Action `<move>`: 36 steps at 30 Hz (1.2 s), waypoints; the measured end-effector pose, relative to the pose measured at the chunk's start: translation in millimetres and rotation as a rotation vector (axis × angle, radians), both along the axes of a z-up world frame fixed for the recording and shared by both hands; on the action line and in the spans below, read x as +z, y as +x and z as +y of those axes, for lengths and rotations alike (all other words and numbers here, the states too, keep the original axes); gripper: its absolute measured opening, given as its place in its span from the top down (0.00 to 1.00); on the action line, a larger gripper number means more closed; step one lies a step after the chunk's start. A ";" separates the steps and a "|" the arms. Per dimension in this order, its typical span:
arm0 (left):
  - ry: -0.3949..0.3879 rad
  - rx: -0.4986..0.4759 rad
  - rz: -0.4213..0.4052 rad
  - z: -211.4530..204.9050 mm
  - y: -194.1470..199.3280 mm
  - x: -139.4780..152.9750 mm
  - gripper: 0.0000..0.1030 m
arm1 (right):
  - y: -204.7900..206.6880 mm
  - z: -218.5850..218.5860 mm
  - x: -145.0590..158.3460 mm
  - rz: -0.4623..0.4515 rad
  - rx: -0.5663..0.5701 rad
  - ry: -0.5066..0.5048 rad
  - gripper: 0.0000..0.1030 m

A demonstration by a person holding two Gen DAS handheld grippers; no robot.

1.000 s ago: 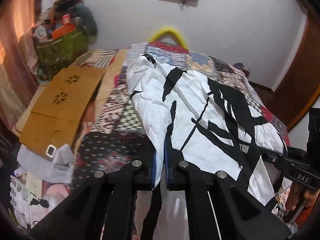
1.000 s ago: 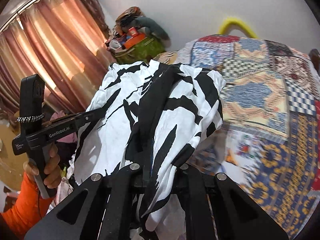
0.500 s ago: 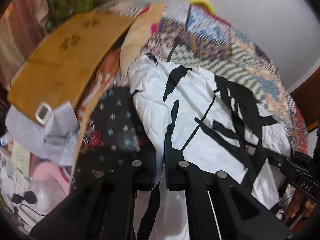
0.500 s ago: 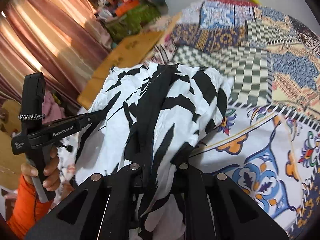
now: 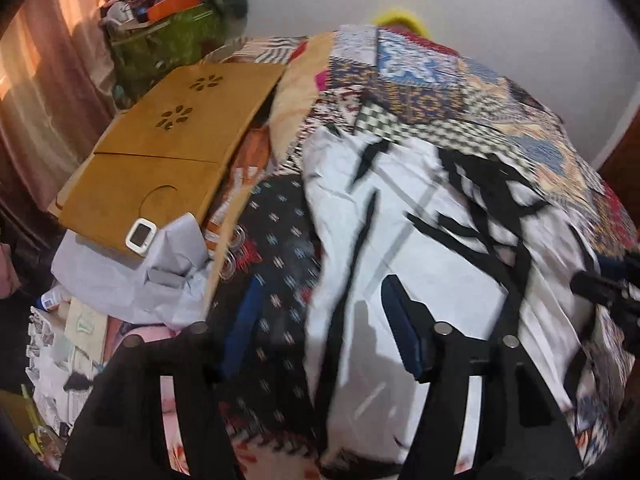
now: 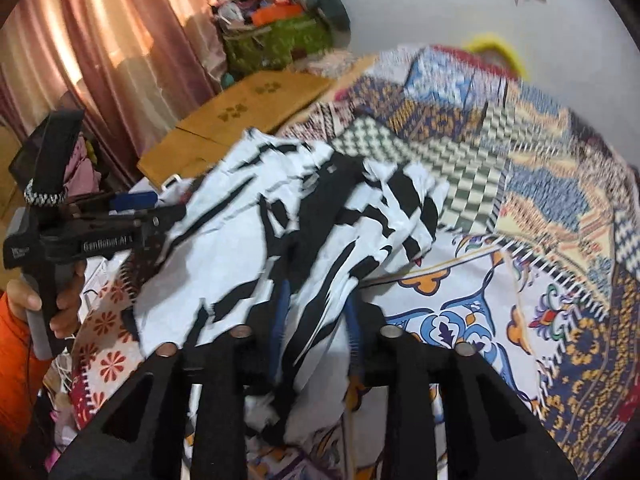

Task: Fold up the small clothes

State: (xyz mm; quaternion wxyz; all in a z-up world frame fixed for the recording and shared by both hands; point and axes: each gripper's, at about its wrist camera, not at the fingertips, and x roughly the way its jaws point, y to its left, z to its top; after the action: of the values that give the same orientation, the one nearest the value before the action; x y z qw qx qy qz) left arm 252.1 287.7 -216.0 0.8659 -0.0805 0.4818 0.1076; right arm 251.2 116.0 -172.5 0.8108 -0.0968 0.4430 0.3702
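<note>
The garment (image 5: 432,240) lies crumpled on the bed (image 6: 520,208). The left gripper (image 5: 320,328) has just opened its jaws wide at the cloth's near edge. The right gripper (image 6: 316,320) jaws have been opening too, cloth loose between them.

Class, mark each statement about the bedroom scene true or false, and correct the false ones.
1. The white garment with black streaks lies on a patchwork bedspread. True.
2. The left gripper is clamped shut on it. False: its jaws stand apart, having just opened.
3. A brown wooden board with flower cut-outs lies beside the bed. True.
4. The curtains are green. False: pinkish.
</note>
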 end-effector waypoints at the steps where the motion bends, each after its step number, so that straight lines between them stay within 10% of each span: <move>1: 0.002 -0.016 0.005 -5.0 -5.6 0.0 0.37 | -4.9 0.2 4.2 -0.012 0.003 0.009 0.65; 12: 0.006 -0.016 0.142 -27.8 -38.8 -44.2 0.28 | -30.9 -10.1 -26.2 0.028 0.016 -0.084 0.52; 21: 0.020 0.034 0.125 -23.4 -73.2 -26.0 0.26 | -40.9 -53.4 -19.4 0.055 -0.073 -0.044 0.47; 36: 0.113 -0.001 -0.393 -93.6 -154.6 167.8 0.26 | -125.9 -85.5 134.4 -0.298 -0.060 0.284 0.47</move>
State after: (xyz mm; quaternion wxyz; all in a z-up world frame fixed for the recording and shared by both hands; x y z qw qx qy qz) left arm 97.5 194.1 -48.2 0.9465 -0.0510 0.2967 0.1160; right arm 125.3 30.5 -38.0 0.8836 -0.0220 0.2641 0.3861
